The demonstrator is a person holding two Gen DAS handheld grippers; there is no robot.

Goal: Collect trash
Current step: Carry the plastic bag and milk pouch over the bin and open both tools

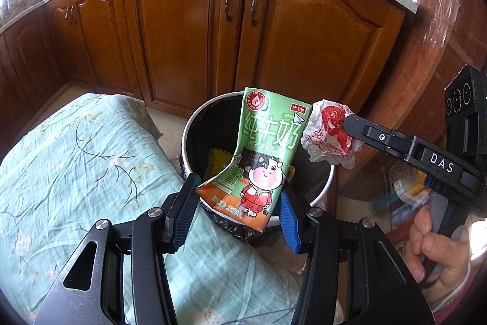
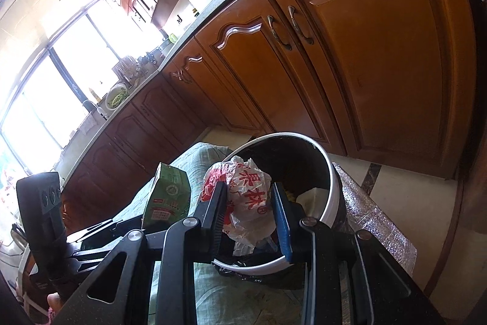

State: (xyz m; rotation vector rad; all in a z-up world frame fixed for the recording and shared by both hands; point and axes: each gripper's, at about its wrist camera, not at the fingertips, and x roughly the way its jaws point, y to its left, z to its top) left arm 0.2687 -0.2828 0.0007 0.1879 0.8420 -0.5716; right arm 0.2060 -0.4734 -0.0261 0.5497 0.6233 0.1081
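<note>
Kitchen with brown wooden cabinets; both hand-held grippers hold trash over a bin.

The left hand-held gripper is clenched on a crumpled green milk carton, which stands up from its blue pads above the white-rimmed trash bin. Just beside it, the right hand-held gripper grasps a wadded white-and-red plastic bag over the same bin's open mouth. A floral cloth lies at the left.

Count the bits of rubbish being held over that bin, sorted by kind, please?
Milk cartons: 1, the green milk carton in the left gripper.
Crumpled plastic bags: 1, the white-and-red plastic bag in the right gripper.
Total: 2, both above the bin.
</note>
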